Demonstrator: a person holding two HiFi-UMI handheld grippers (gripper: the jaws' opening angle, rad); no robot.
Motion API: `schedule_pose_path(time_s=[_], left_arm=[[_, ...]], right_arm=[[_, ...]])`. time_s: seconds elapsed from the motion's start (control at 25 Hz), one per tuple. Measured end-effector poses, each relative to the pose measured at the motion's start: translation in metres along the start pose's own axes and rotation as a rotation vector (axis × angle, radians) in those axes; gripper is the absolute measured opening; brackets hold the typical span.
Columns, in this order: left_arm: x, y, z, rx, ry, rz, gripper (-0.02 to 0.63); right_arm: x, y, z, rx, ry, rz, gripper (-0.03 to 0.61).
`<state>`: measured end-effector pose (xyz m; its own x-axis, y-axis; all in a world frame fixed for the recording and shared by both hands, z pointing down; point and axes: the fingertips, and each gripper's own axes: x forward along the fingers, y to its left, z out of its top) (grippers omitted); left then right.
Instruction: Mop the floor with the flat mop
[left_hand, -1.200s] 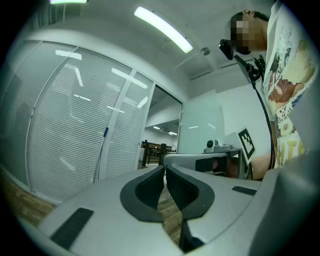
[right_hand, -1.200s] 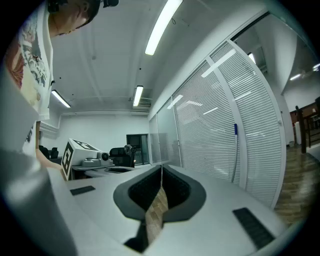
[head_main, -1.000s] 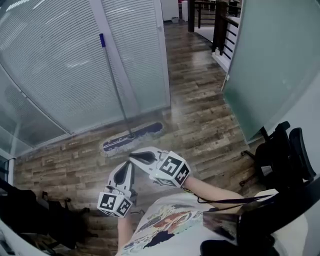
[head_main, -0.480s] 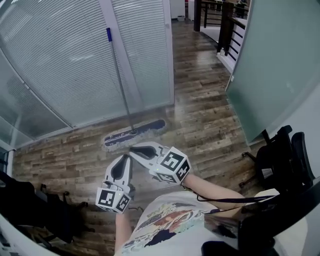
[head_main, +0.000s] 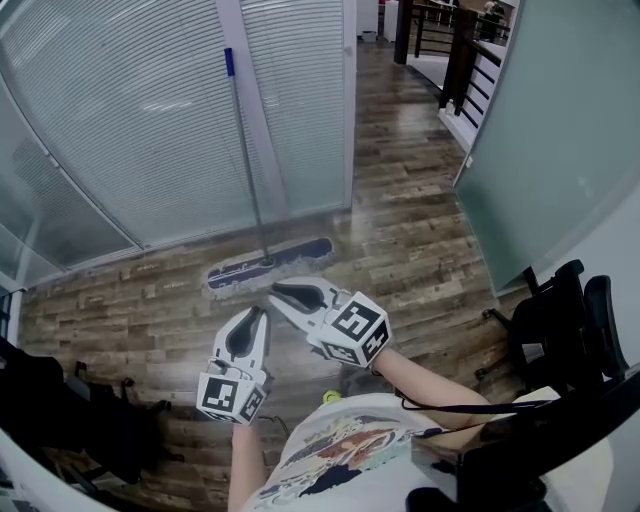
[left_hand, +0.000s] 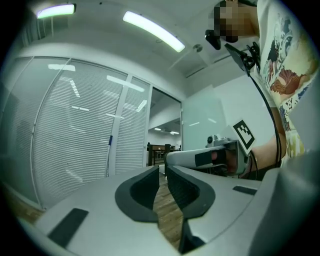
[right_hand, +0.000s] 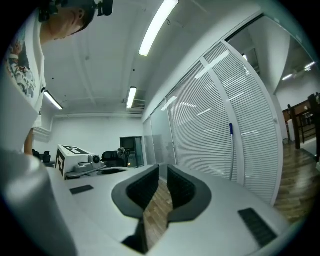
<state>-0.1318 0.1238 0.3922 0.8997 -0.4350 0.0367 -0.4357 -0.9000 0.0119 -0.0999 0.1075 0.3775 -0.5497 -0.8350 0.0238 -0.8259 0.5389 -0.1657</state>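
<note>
The flat mop leans upright against the blinded glass wall; its blue-grey head (head_main: 270, 267) lies on the wood floor and its thin handle (head_main: 247, 165) rises to a blue grip. My left gripper (head_main: 257, 313) and right gripper (head_main: 277, 291) hover side by side just short of the mop head, both shut and holding nothing. In the left gripper view the jaws (left_hand: 162, 172) stand closed, with the mop handle (left_hand: 110, 150) far off at the left. From the right gripper (right_hand: 163, 176), also closed, the mop handle (right_hand: 232, 152) shows against the blinds.
Glass partitions with white blinds (head_main: 130, 130) line the left, and a frosted glass wall (head_main: 560, 150) stands at the right. Black office chairs sit at the right (head_main: 565, 325) and lower left (head_main: 60, 420). A dark railing (head_main: 455, 45) stands down the corridor.
Both grippers have moved a little forward toward the mop, staying shut. The mop has not moved from the wall.
</note>
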Motion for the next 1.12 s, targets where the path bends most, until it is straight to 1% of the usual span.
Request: schedule_pose_path(time_s=[0.2, 0.36, 0.44, 0.56, 0.84, 1.0, 1.12], left_arm=[[0.022, 0.024, -0.008, -0.005, 0.01, 0.011, 0.032], [0.047, 0.05, -0.011, -0.018, 0.03, 0.006, 0.048], [0.064, 0.066, -0.013, -0.026, 0.045, 0.003, 0.063], [0.093, 0.091, -0.015, -0.024, 0.062, 0.01, 0.084], [0.164, 0.167, -0.016, -0.037, 0.088, 0.056, 0.092], [0.223, 0.195, -0.016, -0.038, 0.094, 0.068, 0.094], [0.265, 0.221, -0.016, -0.028, 0.102, 0.074, 0.094]], right_arm=[[0.015, -0.03, -0.004, 0.006, 0.008, -0.024, 0.032], [0.041, -0.059, -0.002, 0.035, 0.008, -0.024, 0.037], [0.058, -0.074, -0.001, 0.045, 0.015, -0.008, 0.05], [0.084, -0.101, 0.002, 0.042, 0.023, 0.014, 0.102], [0.151, -0.178, 0.013, 0.052, 0.035, 0.057, 0.103], [0.172, -0.237, 0.022, 0.046, 0.035, 0.069, 0.101], [0.193, -0.28, 0.027, 0.039, 0.035, 0.078, 0.084]])
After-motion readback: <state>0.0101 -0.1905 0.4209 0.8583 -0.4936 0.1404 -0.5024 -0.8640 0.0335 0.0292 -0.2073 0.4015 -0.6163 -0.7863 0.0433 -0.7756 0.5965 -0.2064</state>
